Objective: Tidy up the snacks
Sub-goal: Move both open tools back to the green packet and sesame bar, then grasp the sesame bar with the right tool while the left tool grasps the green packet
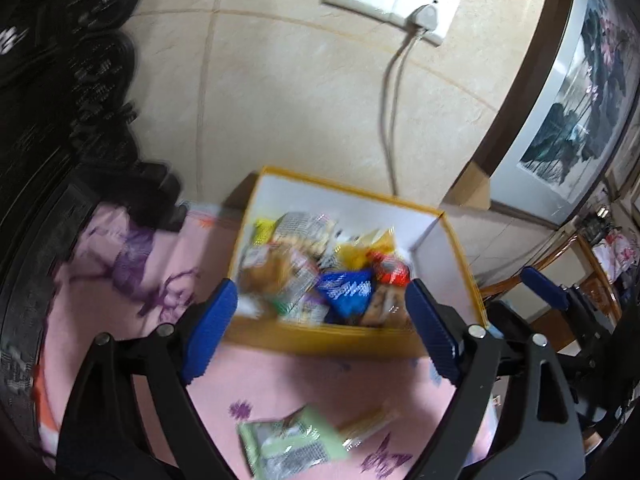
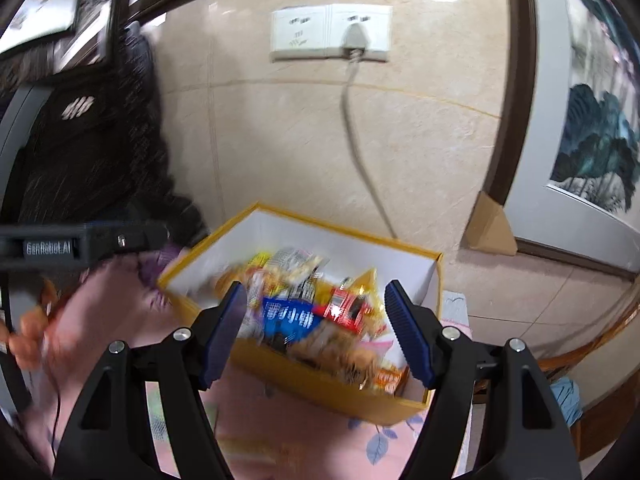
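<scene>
A yellow box (image 1: 320, 340) with white inner walls sits on a pink floral cloth (image 1: 100, 280) and holds several snack packets, among them a blue one (image 1: 348, 290) and a red one (image 1: 394, 272). My left gripper (image 1: 320, 332) is open and empty, its blue pads just in front of the box's near wall. A pale green snack packet (image 1: 288, 444) lies on the cloth below it. In the right wrist view my right gripper (image 2: 316, 332) is open and empty, hovering over the same box (image 2: 320, 392) and its blue packet (image 2: 290, 320). Both views are motion-blurred.
A tiled wall with a socket (image 1: 390, 0) and hanging cable (image 1: 390, 120) stands behind the box. Dark clothing (image 1: 60, 100) hangs at left. A framed painting (image 1: 580, 92) leans at right. The left gripper's body (image 2: 72, 246) shows at the right view's left edge.
</scene>
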### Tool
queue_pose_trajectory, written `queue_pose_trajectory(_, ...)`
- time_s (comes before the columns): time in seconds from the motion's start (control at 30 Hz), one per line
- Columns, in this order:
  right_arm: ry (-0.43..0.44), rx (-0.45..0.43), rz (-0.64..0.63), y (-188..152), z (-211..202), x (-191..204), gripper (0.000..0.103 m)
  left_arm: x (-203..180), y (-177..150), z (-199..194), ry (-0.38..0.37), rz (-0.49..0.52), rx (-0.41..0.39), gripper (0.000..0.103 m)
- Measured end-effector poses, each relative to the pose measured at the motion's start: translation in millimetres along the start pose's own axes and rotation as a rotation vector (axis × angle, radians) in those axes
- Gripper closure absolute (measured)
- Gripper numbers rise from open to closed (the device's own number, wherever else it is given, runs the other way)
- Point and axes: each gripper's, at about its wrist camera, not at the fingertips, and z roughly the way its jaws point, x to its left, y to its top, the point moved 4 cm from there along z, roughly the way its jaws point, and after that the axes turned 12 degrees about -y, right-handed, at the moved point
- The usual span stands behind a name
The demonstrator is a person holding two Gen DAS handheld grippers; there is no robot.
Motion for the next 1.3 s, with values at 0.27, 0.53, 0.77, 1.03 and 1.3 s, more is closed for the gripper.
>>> queue_pose_trajectory(0.27, 0.347, 0.034, -0.308, -77, -2, 47, 0.031, 33, -82, -21, 0.023, -0.094, 0.098, 0.013)
queue_pose_trajectory(0.53, 0.504, 0.09, -0.623, -132, 35, 88, 0.031, 47, -147, -32, 0.087, -0.108, 0.228, 0.011)
queue_pose_trajectory(0.77, 0.627, 0.097, -0.864, -160, 47, 111, 0.031, 46, -168, -43, 0.122, -0.084, 0.282, 0.007)
queue_pose_trajectory(1.03, 0.697, 0.168, -0.924, -163, 72, 119, 0.031, 53, -170, -47, 0.137, -0.11, 0.298, 0.006)
queue_pose_trajectory(1.3, 0.681, 0.307, -0.819, -165, 79, 119, 0.031, 61, -175, -46, 0.144, -0.154, 0.313, 0.005)
